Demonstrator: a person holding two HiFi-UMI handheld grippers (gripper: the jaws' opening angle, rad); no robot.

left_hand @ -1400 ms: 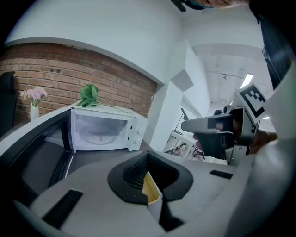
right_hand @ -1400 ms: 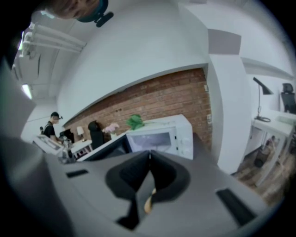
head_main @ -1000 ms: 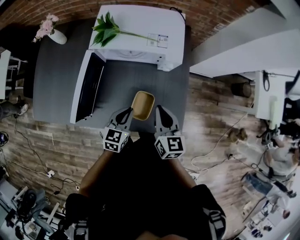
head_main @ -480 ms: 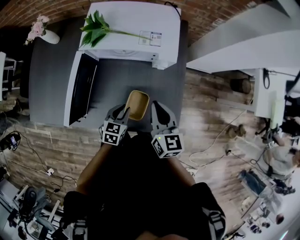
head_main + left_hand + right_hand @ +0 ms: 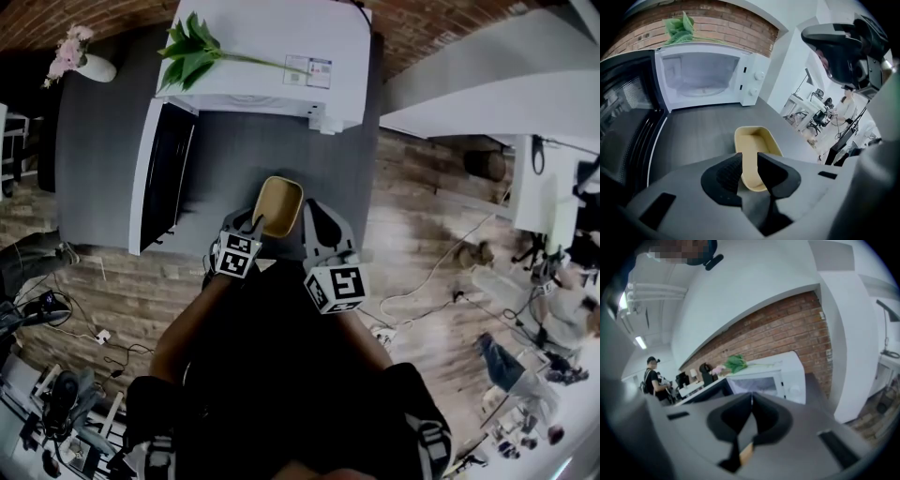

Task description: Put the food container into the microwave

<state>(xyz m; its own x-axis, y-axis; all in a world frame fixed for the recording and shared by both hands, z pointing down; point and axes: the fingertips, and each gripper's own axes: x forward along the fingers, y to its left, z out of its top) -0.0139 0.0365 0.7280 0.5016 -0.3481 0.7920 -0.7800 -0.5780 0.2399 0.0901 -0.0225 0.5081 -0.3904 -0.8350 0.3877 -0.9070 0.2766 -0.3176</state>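
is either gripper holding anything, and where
Nothing yet: the left hand-held gripper has jaws apart over the container's near end; the right hand-held gripper is shut, empty.

The food container [image 5: 280,205] is tan-yellow; the table [image 5: 103,159] under it is dark grey. The microwave [image 5: 272,33] is white — its door [image 5: 167,178] black. The leaves [image 5: 190,49] are green and the brick wall [image 5: 422,28] red-brown. The floor [image 5: 103,281] shows brown planks. The left gripper [image 5: 251,223] and right gripper [image 5: 314,217] are grey — their cubes carry black-and-white squares.

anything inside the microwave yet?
Door open; in the left gripper view the microwave cavity shows only bare white walls and floor. Food container sits outside on the counter. From the head view the top covers the cavity.
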